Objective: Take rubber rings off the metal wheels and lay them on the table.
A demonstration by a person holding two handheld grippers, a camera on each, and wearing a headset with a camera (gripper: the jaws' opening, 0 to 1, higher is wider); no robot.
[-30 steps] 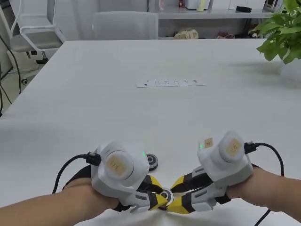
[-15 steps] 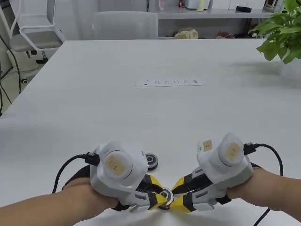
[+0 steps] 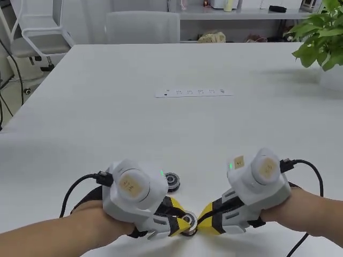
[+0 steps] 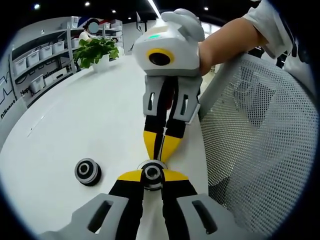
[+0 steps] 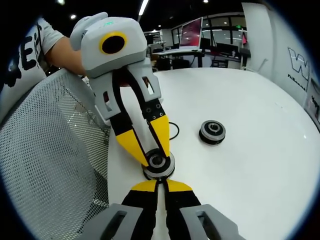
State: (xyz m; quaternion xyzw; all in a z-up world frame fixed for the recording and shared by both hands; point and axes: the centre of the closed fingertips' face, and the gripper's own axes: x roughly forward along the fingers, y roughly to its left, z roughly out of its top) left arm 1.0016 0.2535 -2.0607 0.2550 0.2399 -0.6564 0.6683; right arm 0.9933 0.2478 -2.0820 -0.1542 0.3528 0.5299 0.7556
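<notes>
A small metal wheel point(image 3: 188, 219) with a black rubber ring is held just above the table's near edge. My left gripper point(image 3: 181, 223) is shut on it, and its yellow tips clasp the wheel point(image 4: 152, 173) from both sides. My right gripper point(image 3: 201, 224) faces it from the right, its jaws pressed together on the rim of the ring point(image 5: 159, 163). In the left gripper view the right gripper point(image 4: 161, 146) comes down from the top onto the wheel. A second wheel point(image 3: 172, 181) with its ring on lies flat on the table just beyond, seen also as the second wheel point(image 4: 88, 171) and the second wheel point(image 5: 212, 132).
A white power strip point(image 3: 194, 94) lies at mid-table. A potted plant point(image 3: 320, 36) stands at the far right corner and a grey chair point(image 3: 142, 28) behind the far edge. A mesh chair point(image 4: 260, 140) sits close behind the near table edge.
Both grippers stay joined at the wheel; the hands show only slight shifts.
</notes>
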